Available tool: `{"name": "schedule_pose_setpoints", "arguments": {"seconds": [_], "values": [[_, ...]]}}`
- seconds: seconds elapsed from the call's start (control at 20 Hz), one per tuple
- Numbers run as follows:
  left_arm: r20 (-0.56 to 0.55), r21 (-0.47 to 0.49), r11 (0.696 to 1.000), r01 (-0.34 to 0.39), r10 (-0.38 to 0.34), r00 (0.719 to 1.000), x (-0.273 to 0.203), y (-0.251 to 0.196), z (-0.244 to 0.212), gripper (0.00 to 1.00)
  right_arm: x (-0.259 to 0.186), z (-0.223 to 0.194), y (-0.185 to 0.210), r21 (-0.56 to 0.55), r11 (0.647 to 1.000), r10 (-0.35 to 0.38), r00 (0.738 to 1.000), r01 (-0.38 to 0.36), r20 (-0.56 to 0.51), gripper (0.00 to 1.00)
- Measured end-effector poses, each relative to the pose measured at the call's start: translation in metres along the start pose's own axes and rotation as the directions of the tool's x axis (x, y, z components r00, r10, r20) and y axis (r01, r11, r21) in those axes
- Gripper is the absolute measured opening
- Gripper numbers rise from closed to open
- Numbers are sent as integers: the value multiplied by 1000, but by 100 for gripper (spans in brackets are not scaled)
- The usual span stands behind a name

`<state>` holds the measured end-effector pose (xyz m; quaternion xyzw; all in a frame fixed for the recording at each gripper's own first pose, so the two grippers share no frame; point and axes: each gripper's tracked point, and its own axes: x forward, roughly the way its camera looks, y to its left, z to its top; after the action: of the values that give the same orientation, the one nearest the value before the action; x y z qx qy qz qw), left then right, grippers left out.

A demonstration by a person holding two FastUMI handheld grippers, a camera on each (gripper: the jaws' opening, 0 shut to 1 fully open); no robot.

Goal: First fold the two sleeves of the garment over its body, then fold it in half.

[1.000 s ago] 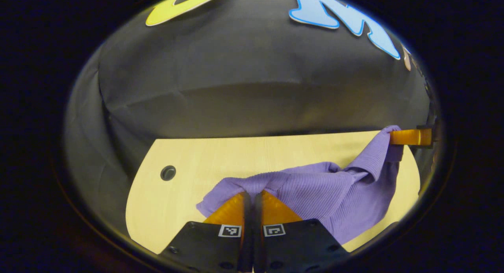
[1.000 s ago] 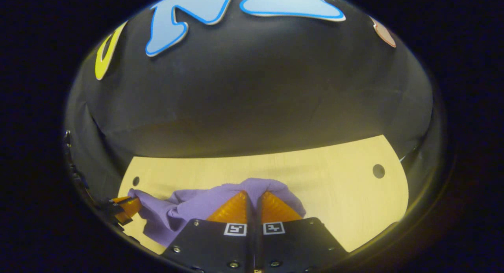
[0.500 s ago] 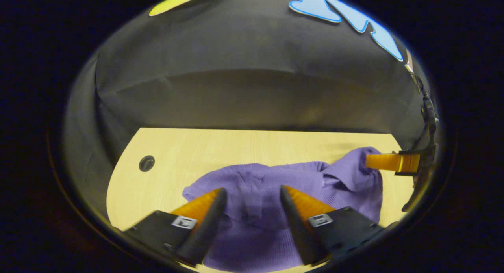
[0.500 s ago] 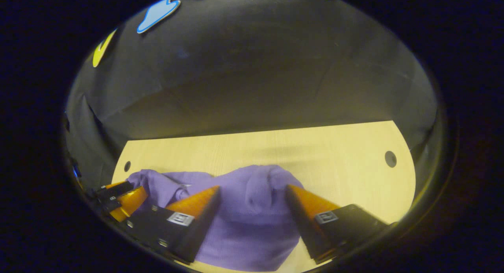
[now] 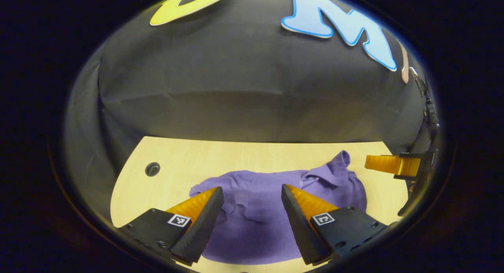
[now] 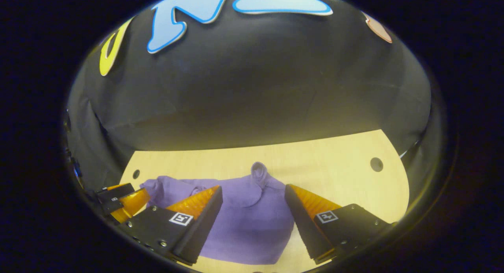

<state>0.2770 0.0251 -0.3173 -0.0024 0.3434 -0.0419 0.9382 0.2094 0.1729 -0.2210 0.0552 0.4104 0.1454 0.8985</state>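
The purple ribbed garment (image 5: 256,210) lies folded in a compact heap on the pale wooden table (image 5: 220,158). My left gripper (image 5: 252,192) hovers open just above it, the cloth showing between its spread fingers. In the right gripper view the same garment (image 6: 252,218) lies under my right gripper (image 6: 254,192), which is open too, holding nothing. A small peak of cloth (image 6: 258,171) sticks up at the garment's far edge. The right gripper (image 5: 388,164) also shows at the right edge of the left gripper view, beside the garment. The left gripper (image 6: 126,200) shows at the lower left of the right gripper view.
The table has round cable holes, one at the left (image 5: 152,169) in the left gripper view and one at the right (image 6: 376,164) in the right gripper view. Black cloth walls close off the table at the back and sides. Bare tabletop lies beyond the garment.
One second ago both grippers were shut on the garment's edges, holding them up. Both have since opened and let go, the cloth has dropped flat, and the grippers have lifted slightly.
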Motion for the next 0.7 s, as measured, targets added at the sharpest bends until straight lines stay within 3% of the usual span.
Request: {"name": "schedule_pose_setpoints", "arguments": {"seconds": [0.3,0.7], "values": [[170,9,1000,19,-20,985,-85,-31,58,96,-55,24,-10,-4,1000,22,984,-21,177,98],[333,50,996,70,-82,939,-226,-75,91,96,-194,57,6,-84,995,77,903,-45,422,97]]}}
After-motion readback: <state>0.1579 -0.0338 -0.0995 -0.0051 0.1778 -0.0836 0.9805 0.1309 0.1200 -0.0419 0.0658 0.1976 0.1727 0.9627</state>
